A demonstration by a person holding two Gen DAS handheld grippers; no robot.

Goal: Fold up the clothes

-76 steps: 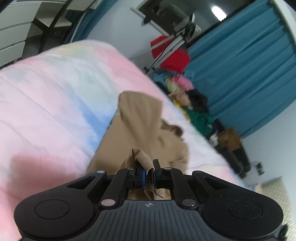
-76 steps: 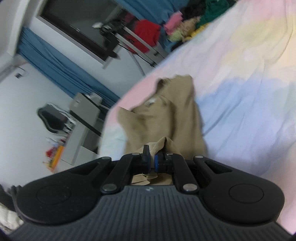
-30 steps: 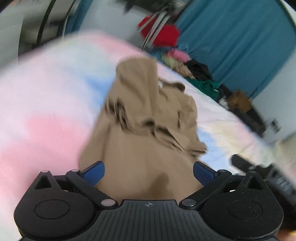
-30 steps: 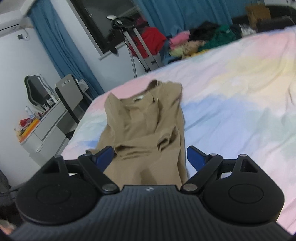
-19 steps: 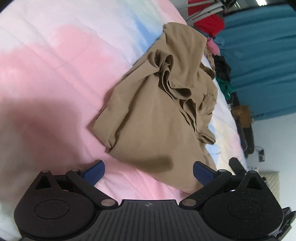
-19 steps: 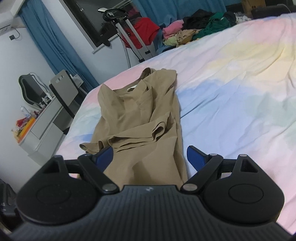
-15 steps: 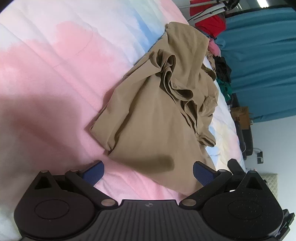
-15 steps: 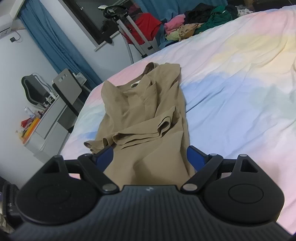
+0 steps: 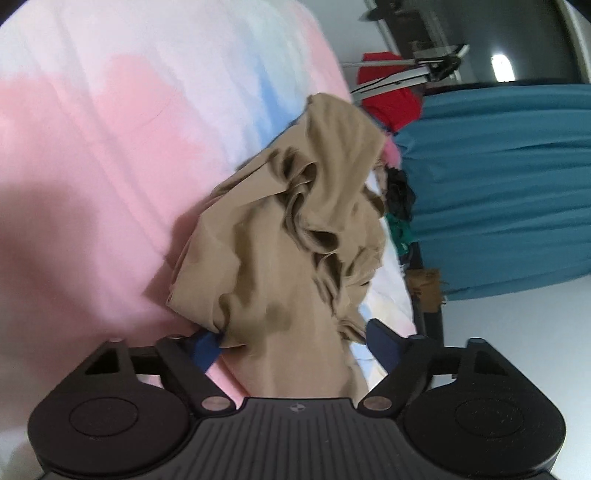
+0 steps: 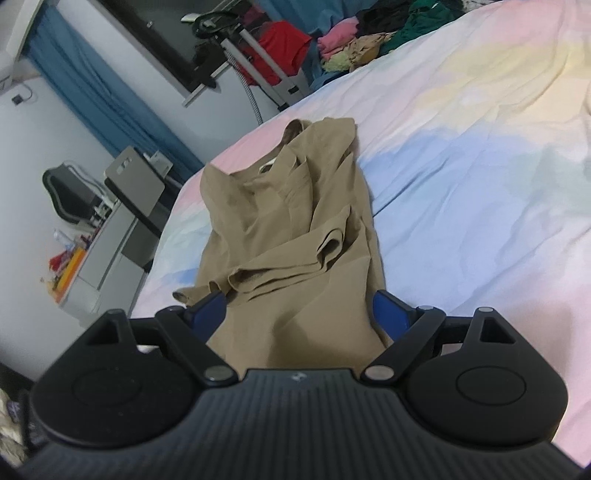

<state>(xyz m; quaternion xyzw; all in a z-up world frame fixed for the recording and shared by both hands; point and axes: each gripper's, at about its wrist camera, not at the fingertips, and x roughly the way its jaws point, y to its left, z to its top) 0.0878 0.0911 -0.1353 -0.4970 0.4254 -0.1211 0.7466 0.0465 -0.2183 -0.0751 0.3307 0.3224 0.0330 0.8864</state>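
Tan shirt (image 10: 291,229) lies on the pastel bedsheet (image 10: 480,184), lengthwise away from both cameras, collar at the far end, near end running under the gripper bodies. It's partly bunched: one sleeve is thrown across the middle, with folds piled up there.

Left gripper (image 9: 293,338): fingers spread wide, gripping nothing. Shirt sits in the gap between them. Left blue fingertip (image 9: 205,345) is touching or tucked just under a bunched edge of the cloth; can't tell which. Right fingertip (image 9: 380,341) is just beside the shirt's other edge, over bare sheet. View is blurred.

Right gripper (image 10: 299,314): fingers also spread wide, nothing pinched. Shirt's near end fills the gap. Left fingertip (image 10: 208,310) is at the crumpled sleeve cuff; right fingertip (image 10: 389,314) is at the shirt's right edge.

Background: red garment on a metal stand (image 10: 255,55), pile of clothes (image 10: 369,33) past the bed, blue curtain (image 9: 498,184), desk (image 10: 96,258) at left.
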